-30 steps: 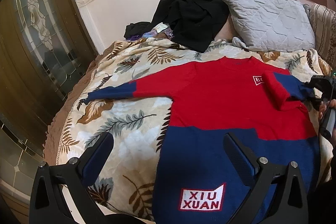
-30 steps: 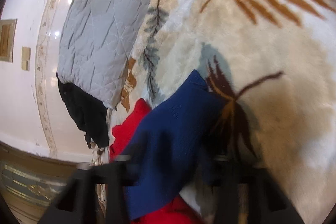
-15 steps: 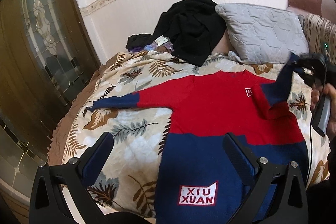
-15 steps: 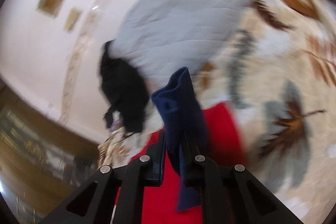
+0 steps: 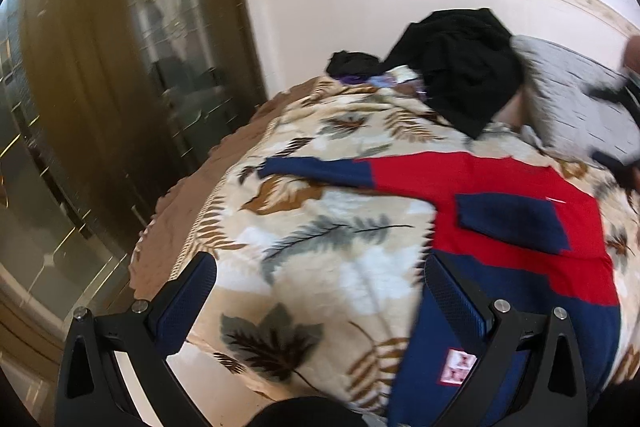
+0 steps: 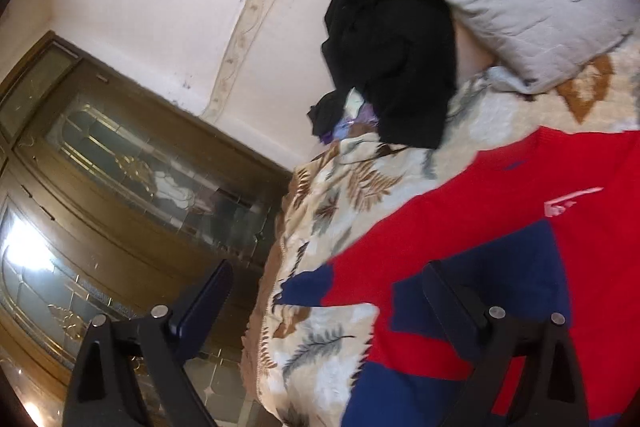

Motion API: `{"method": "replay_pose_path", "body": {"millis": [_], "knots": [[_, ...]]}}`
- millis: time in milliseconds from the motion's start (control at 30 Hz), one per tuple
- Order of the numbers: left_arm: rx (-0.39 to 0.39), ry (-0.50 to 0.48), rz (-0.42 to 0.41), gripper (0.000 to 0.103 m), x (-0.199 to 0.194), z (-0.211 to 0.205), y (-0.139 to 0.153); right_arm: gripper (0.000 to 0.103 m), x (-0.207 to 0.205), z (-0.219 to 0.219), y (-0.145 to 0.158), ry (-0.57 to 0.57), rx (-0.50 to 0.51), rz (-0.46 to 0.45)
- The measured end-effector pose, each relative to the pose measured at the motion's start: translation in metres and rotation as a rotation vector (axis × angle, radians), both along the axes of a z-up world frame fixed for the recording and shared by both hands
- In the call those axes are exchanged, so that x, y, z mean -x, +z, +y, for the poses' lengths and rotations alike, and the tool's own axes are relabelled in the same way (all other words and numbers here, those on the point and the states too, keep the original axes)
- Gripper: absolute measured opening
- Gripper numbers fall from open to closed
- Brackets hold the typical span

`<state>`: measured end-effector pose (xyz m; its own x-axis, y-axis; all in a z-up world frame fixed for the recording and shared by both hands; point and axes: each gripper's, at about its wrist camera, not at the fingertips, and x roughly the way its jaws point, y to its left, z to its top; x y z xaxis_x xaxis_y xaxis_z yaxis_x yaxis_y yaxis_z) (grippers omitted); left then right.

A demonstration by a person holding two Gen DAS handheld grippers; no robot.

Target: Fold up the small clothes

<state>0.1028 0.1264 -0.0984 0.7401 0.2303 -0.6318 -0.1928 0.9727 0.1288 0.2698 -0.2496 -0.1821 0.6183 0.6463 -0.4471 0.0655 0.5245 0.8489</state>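
A small red and navy sweater (image 5: 500,187) lies flat on a leaf-print blanket (image 5: 320,247); it also shows in the right wrist view (image 6: 460,227). Its right sleeve (image 5: 512,223) is folded across the red chest, navy cuff on top. Its left sleeve (image 5: 316,167) stretches out to the left. My left gripper (image 5: 320,295) is open and empty above the blanket, left of the sweater's hem. My right gripper (image 6: 328,303) is open and empty above the sweater; in the left wrist view it is a dark blur (image 5: 616,131) at the far right.
A black garment pile (image 5: 460,67) and a grey quilted pillow (image 5: 580,99) lie at the head of the bed by the white wall. A wood and glass door (image 5: 100,107) stands left of the bed. The bed's left edge (image 5: 160,235) drops off.
My right gripper carried the right sleeve over the chest, let it go and opened. My left gripper swung left, toward the outstretched left sleeve.
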Motion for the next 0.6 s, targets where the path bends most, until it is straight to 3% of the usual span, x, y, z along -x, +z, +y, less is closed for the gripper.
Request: {"method": "replay_pose_path", "body": {"millis": [100,200,367,467,533,600], "knots": [[0.027,0.020,0.008,0.103,-0.019,0.024,-0.011,0.096,0.032,-0.031,-0.021,-0.027,0.088,0.060],[0.122,0.042,0.058,0.103,-0.051,0.060,-0.027,0.096,0.070,-0.058,-0.038,-0.075,0.149,0.087],[0.303,0.162,0.185,0.103,-0.125,0.128,-0.061,0.092,0.128,-0.073,-0.063,-0.107,0.154,0.028],[0.397,0.212,0.184,0.103,-0.157,0.148,-0.069,0.071,0.140,-0.062,-0.082,-0.109,0.160,0.013],[0.445,0.224,0.168,0.103,-0.171,0.153,-0.071,0.062,0.139,-0.053,-0.084,-0.089,0.221,0.030],[0.502,0.227,0.197,0.088,-0.192,0.151,-0.079,0.057,0.136,-0.045,-0.077,-0.059,0.282,-0.008]]}}
